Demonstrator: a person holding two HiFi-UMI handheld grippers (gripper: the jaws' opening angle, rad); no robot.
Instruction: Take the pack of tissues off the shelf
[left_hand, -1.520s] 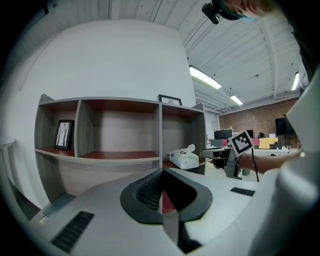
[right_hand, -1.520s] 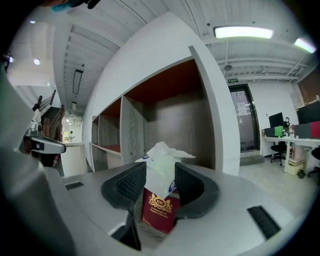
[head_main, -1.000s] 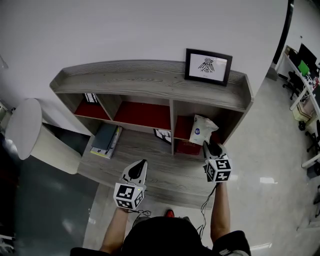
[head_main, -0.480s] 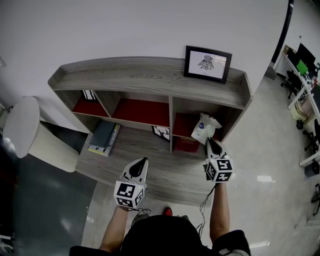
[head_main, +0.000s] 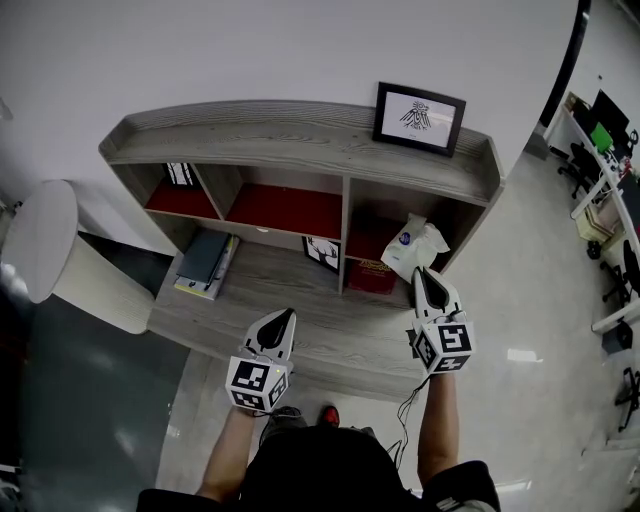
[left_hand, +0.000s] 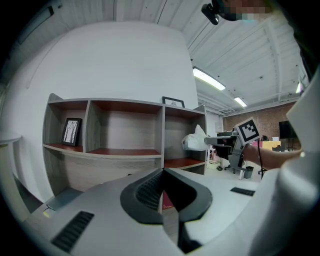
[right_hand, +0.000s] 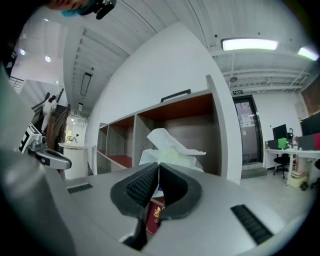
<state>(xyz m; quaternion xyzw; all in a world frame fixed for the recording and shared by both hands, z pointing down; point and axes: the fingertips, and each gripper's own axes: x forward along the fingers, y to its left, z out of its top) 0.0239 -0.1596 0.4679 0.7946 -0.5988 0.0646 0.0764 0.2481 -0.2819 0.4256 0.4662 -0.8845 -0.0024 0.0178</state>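
Note:
The pack of tissues (head_main: 412, 245) is a white soft pack with a blue mark. It hangs in front of the shelf's right-hand compartment, clear of the board. My right gripper (head_main: 420, 272) is shut on its near edge, and in the right gripper view the crumpled white wrapper (right_hand: 167, 147) rises just beyond the closed right gripper (right_hand: 158, 167). My left gripper (head_main: 286, 316) hovers over the lower board, shut with nothing in it. The left gripper view shows the pack (left_hand: 196, 141) held off to the right, past my own left gripper (left_hand: 162, 172).
The grey wooden shelf unit (head_main: 300, 150) has red-backed compartments and a framed picture (head_main: 420, 117) on top. A red book (head_main: 372, 275) lies under the pack, a small picture (head_main: 322, 253) leans at the divider, and books (head_main: 205, 265) lie at the left. A white round table (head_main: 45, 250) stands left.
My right gripper has closed on the tissue pack and lifted it up and out of the right compartment, towards me. The left gripper has stayed where it was.

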